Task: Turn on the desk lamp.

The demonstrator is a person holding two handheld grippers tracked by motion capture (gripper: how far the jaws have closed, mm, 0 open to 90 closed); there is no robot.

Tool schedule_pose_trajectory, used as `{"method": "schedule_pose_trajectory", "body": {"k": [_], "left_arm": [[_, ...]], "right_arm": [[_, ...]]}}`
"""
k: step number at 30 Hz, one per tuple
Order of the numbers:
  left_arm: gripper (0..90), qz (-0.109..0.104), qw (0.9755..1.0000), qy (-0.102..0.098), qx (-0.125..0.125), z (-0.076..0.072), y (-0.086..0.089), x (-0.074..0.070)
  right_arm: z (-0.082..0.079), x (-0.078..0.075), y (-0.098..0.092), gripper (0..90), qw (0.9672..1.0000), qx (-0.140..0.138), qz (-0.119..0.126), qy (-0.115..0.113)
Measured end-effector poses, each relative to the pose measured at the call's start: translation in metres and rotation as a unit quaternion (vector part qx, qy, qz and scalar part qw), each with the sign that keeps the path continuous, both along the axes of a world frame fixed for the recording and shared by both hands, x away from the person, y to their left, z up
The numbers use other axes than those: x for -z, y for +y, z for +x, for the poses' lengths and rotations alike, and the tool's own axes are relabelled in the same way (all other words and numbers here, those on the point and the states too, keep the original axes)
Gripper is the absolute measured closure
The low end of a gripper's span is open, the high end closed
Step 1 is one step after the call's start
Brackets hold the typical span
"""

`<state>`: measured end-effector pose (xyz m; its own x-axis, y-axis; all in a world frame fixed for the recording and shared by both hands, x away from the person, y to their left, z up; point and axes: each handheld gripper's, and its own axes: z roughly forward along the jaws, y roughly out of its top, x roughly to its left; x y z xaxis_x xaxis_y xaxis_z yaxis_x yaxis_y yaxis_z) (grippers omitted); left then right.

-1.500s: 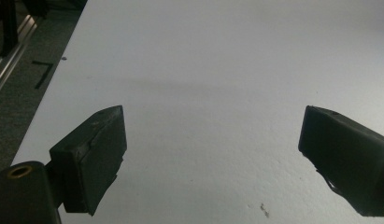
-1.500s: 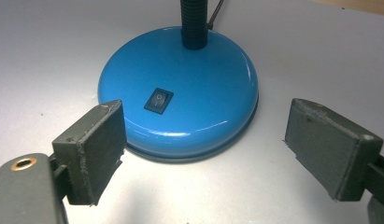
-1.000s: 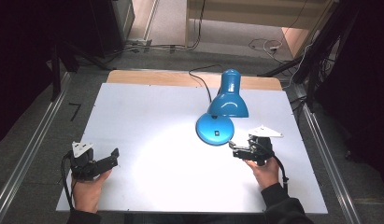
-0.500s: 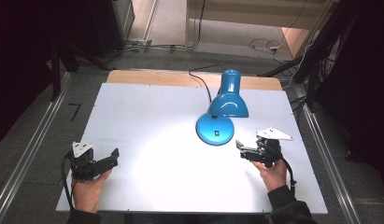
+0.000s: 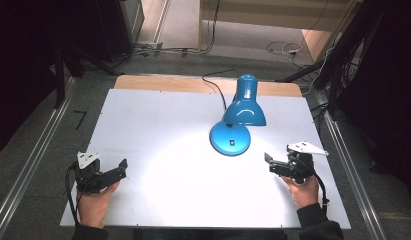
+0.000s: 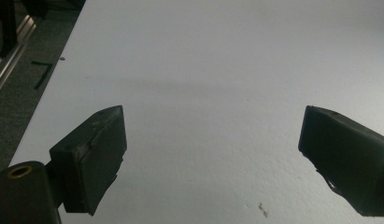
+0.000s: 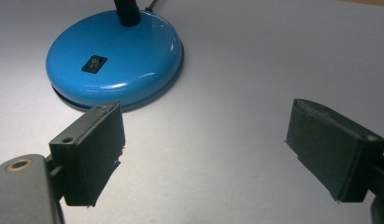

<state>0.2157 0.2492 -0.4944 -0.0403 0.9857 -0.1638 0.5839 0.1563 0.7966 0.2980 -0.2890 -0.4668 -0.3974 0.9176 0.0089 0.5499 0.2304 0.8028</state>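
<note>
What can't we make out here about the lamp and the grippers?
- Lamp bulb: high view, hidden under the shade; just a bright patch on the table.
- Switch position: right gripper view, too small to read.
- Lamp neck: right gripper view, cut off by the top edge.
- Cable plug end: high view, runs off the table's far edge.
- Left gripper body: left gripper view, cut off by the bottom edge.
</note>
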Motion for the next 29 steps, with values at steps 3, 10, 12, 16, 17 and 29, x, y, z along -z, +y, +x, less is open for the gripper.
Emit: {"method": "schedule_pose_trajectory", "body": {"k": [3, 10, 12, 16, 17, 29], "left_arm": [[8.4, 0.0, 1.0, 0.0, 0.0, 0.0, 0.0, 0.0], [8.4, 0.001, 1.0, 0.0, -0.001, 0.0, 0.0, 0.0], [8.4, 0.001, 1.0, 0.0, 0.0, 0.0, 0.0, 0.0], [8.4, 0.001, 1.0, 0.0, 0.001, 0.0, -0.001, 0.0], [8.4, 0.001, 1.0, 0.0, 0.001, 0.0, -0.001, 0.0], [8.4, 0.0, 1.0, -0.001, 0.001, 0.001, 0.0, 0.0]], "right_arm": [[-0.003, 0.0, -0.007, 10.2, 1.0, 0.004, -0.001, -0.001], [-0.011, 0.001, -0.026, 10.2, 0.9998, 0.019, -0.004, 0.0], [-0.013, 0.002, -0.033, 10.0, 0.9996, 0.029, -0.003, 0.002], [-0.018, 0.003, -0.048, 9.8, 0.9988, 0.048, -0.002, 0.0], [-0.018, 0.003, -0.048, 9.8, 0.9988, 0.048, -0.002, 0.0], [-0.011, 0.027, -0.086, 6.9, 0.9908, 0.12, -0.028, 0.057]]}}
